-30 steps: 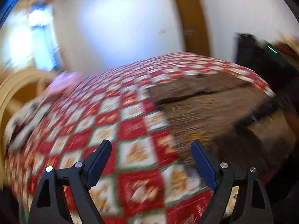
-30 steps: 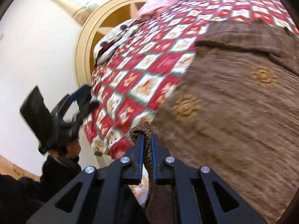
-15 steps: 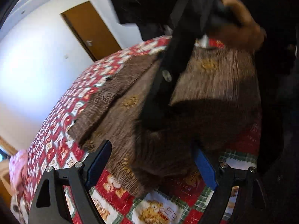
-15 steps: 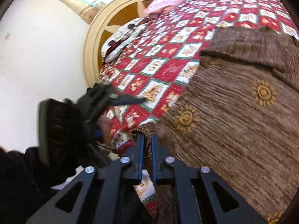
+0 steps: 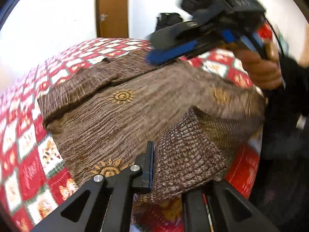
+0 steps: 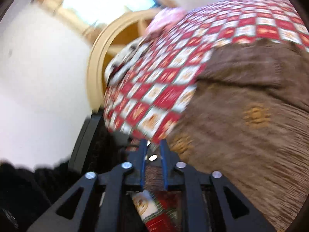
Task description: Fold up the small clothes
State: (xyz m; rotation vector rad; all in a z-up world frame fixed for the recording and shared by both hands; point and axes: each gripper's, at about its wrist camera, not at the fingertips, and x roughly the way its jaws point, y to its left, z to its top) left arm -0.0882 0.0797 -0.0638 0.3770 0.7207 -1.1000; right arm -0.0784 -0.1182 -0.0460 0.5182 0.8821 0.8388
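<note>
Left wrist view: brown knit sweater (image 5: 146,104) spread flat on the bed's red-and-white checkered bedspread (image 5: 29,135), filling the centre of frame. Gold sun motifs on the knit. A sleeve lies folded along the upper-left edge of the garment.

Left tool (image 5: 154,164), bottom centre: jaws together, clamped on the sweater's near corner. The pinched knit flap is turned up and drapes over the right finger, hiding it; only the left finger (image 5: 147,166) is clear.

Right tool (image 5: 170,53) enters from upper right of that view, blue fingers just over the far edge of the sweater, blurred. A hand (image 5: 260,71) in a dark sleeve grips its handle.

Right wrist view is heavily blurred: right tool (image 6: 153,156) at bottom centre, jaws opening, a gap visible between the blue pads. Brown knit shows low between the fingers near their base, but I can't tell if the pads touch it. Sweater (image 6: 251,125) fills the right half, bedspread (image 6: 193,58) centre and top right, round pale-wood headboard (image 6: 94,67) mid-left.
</note>
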